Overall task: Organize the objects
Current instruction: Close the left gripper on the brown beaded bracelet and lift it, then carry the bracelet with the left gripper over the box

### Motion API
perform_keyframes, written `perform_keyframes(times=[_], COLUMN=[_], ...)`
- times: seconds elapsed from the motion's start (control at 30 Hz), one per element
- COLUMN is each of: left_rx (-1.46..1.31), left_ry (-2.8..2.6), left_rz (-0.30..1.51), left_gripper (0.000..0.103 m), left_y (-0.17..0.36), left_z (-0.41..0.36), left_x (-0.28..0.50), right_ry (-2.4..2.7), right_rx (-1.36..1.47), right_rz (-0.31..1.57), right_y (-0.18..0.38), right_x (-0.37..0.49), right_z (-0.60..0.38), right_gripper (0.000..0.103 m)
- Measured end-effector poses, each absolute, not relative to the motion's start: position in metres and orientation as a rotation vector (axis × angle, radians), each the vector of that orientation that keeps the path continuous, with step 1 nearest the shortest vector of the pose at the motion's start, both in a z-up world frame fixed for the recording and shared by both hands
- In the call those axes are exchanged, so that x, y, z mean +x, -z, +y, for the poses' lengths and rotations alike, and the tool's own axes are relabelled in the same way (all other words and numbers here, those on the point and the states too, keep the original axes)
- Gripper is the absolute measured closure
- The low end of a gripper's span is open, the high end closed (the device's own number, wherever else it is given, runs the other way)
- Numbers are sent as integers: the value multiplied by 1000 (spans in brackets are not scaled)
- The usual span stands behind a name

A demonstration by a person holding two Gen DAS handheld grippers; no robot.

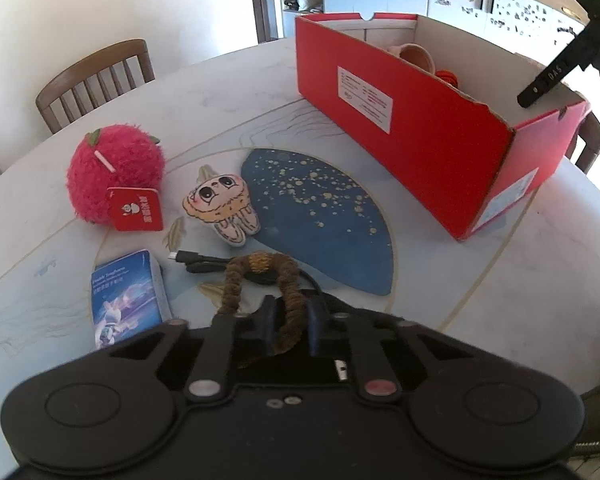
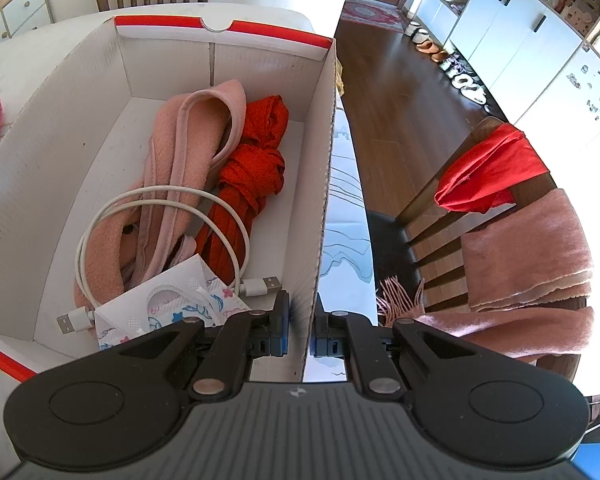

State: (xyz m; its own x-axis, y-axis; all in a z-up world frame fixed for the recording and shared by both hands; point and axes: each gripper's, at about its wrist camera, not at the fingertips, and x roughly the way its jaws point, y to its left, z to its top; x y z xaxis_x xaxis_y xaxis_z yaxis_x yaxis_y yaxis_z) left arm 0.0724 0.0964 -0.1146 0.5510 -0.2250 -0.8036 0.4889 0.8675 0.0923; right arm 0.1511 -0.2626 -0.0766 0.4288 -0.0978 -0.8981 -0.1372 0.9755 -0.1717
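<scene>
Brown braided rope loop [image 1: 260, 280] draped over the black cable [image 1: 204, 261]; red open box [image 1: 420, 128] stands upright beyond

Both my feeds are bright with daylight, and the table [image 1: 520, 272] glares pale on the left wrist view. On the right, the wall behind the red box [image 2: 324, 168] is blown white. Fisheye bending curves the edges, with dark corners.

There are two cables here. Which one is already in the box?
The white cable, coiled over the pink fabric inside the red box. The black cable lies out on the table.
</scene>
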Motion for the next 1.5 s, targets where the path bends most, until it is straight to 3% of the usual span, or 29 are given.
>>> perform_keyframes(times=[0.87, 1.23, 1.5], left_rx=[-11, 49, 150], left_ry=[290, 400, 517], left_rz=[878, 802, 779], left_gripper=[98, 98, 98], left_y=[41, -10, -17], left_z=[87, 24, -47], left_x=[107, 129, 153], right_ry=[-163, -214, -227], right_rx=[-194, -195, -181], right_rz=[1095, 1084, 1084], right_y=[76, 76, 76], right_x=[144, 144, 145], right_z=[-281, -288, -293], right_gripper=[97, 96, 96])
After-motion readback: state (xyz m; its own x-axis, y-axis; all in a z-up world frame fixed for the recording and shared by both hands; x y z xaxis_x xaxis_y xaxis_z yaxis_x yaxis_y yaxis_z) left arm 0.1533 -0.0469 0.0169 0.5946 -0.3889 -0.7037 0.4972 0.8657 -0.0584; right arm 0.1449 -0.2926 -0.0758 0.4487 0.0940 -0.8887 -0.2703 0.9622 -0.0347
